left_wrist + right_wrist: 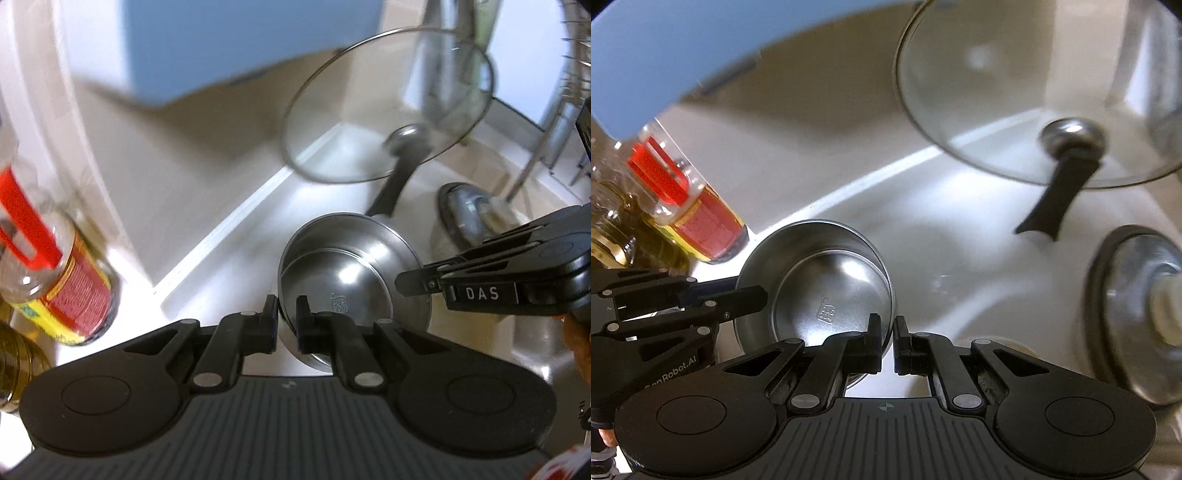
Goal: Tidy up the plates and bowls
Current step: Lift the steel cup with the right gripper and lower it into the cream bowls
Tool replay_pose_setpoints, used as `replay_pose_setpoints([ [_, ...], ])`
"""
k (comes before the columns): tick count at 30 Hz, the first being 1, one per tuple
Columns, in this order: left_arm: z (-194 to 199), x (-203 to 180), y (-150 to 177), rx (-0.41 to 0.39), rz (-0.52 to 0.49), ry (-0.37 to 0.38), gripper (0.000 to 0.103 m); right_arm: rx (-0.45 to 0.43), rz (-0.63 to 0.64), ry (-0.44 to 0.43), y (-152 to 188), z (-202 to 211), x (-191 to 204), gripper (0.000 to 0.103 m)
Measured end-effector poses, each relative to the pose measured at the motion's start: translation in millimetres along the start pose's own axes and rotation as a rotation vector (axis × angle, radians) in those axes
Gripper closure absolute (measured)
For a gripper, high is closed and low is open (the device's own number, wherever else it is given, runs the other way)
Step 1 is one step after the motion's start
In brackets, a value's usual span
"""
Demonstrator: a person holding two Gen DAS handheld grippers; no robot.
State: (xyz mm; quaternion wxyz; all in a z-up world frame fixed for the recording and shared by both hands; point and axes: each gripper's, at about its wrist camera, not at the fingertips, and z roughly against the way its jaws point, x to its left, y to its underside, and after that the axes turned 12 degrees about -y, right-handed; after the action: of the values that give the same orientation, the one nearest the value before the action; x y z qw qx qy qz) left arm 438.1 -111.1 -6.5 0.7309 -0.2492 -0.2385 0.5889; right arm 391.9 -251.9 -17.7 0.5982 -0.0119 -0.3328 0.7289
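Note:
A small steel bowl (351, 280) is held over the white sink, its stamped inside facing both cameras; it also shows in the right wrist view (827, 288). My left gripper (287, 308) is shut on its left rim and shows in the right wrist view (750, 291). My right gripper (887, 330) is shut on the opposite rim and shows in the left wrist view (406, 286).
A glass pan lid (388, 107) with a black handle (388, 192) leans in the sink; it also shows in the right wrist view (1034, 92). A steel drain plug (1137, 317) lies at the right. Oil bottles (62, 273) stand on the left counter. A dish rack (569, 92) is far right.

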Motion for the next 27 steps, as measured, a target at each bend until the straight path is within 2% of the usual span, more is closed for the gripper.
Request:
replay_pose_setpoints([
  [5,23,-32,-7,-0.053,-0.053,0.043,0.095,-0.06,-0.023,0.059,15,47,-5,0.097],
  [11,27,-74,-11,-0.074,-0.123,0.091,0.095,-0.107,-0.096,0.131,36,85,-23,0.097],
  [18,9,-100,-9,-0.031,-0.183,0.135,0.095,-0.088,-0.186,0.156,53,91,-46,0.097],
  [27,-15,-102,-7,0.037,-0.207,0.163,0.095,-0.031,-0.227,0.165,56,76,-55,0.096],
])
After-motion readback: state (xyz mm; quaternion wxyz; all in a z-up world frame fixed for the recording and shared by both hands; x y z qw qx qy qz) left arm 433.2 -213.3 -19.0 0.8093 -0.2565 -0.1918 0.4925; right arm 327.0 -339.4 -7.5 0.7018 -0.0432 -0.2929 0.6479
